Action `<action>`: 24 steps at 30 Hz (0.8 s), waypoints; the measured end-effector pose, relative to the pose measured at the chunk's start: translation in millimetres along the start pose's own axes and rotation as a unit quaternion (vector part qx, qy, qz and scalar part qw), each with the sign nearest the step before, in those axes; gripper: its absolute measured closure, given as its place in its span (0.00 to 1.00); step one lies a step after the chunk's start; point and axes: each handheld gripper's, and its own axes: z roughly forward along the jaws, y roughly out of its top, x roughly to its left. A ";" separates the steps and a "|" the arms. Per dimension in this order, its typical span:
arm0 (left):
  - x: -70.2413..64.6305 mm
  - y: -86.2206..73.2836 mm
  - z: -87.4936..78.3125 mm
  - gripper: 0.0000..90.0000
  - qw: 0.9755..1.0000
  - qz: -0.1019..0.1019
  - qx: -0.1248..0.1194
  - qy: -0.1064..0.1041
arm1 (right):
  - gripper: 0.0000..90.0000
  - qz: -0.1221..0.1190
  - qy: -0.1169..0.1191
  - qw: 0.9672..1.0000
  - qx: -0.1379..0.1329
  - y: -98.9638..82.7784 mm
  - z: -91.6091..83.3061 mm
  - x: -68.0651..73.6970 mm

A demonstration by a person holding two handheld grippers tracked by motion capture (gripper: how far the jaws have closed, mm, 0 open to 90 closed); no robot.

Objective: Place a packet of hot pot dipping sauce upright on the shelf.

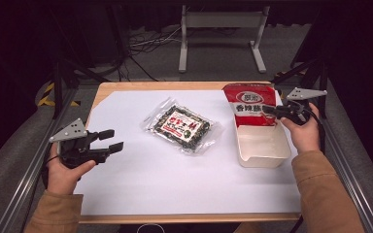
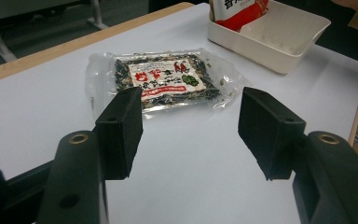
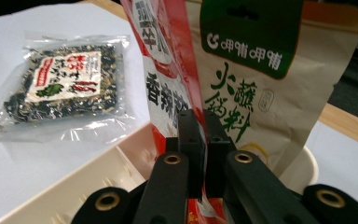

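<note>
A: Two packets are seen from the high view: the red packet (image 1: 249, 104) is held upright at the far end of the white bin (image 1: 263, 145) by the right gripper (image 1: 278, 111), while the seaweed packet (image 1: 182, 125) is left lying on the desk (image 1: 175, 194).

B: In the left gripper view?

A: The left gripper (image 2: 191, 126) is held with jaws wide and empty, short of the seaweed packet (image 2: 168, 79).

B: The right gripper view?

A: Jaws are pinched shut on the red packet (image 3: 168, 93), beside a beige packet (image 3: 261, 93) already binned. Packing is judged partly done.
</note>
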 end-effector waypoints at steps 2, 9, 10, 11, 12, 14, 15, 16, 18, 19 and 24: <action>0.1 0.0 -0.1 0.45 1.000 0.000 0.001 0.000 | 0.99 0.004 -0.006 1.000 0.006 -2.9 1.4 -0.8; -0.1 -0.3 1.1 0.45 1.000 -0.001 0.003 -0.001 | 0.99 0.019 -0.014 1.000 0.014 -9.7 0.9 -2.8; -0.4 -0.4 1.2 0.45 1.000 -0.003 0.003 -0.001 | 0.99 0.024 -0.014 0.999 0.020 -10.5 1.0 -3.2; -0.8 -0.4 1.5 0.45 1.000 -0.004 0.003 -0.001 | 0.99 0.030 -0.016 0.999 0.028 -11.3 0.9 -3.4; -0.8 -0.4 1.5 0.45 1.000 -0.004 0.003 -0.001 | 0.99 0.030 -0.016 0.999 0.028 -11.3 0.9 -3.4; -0.9 -0.4 1.6 0.45 1.000 -0.003 0.004 -0.001 | 0.99 0.028 -0.027 0.998 0.044 -11.7 1.8 -2.4; -0.6 -0.3 1.7 0.45 1.000 -0.002 0.004 0.000 | 0.99 0.027 -0.031 0.998 0.049 -11.8 2.0 -1.9; -0.5 -0.4 1.9 0.45 1.000 -0.003 0.004 0.000 | 0.99 0.029 -0.034 0.998 0.054 -12.2 2.5 -1.5; 0.1 -0.6 2.4 0.44 1.000 -0.003 0.008 0.003 | 0.99 0.033 -0.047 0.996 0.070 -14.8 3.9 -0.8; 0.2 -0.8 2.7 0.44 1.000 -0.004 0.008 0.003 | 0.99 0.036 -0.047 0.996 0.072 -15.5 3.9 -1.0; 0.6 -1.3 3.9 0.43 1.000 -0.006 0.006 0.004 | 0.99 0.040 -0.054 0.994 0.083 -15.1 4.5 1.0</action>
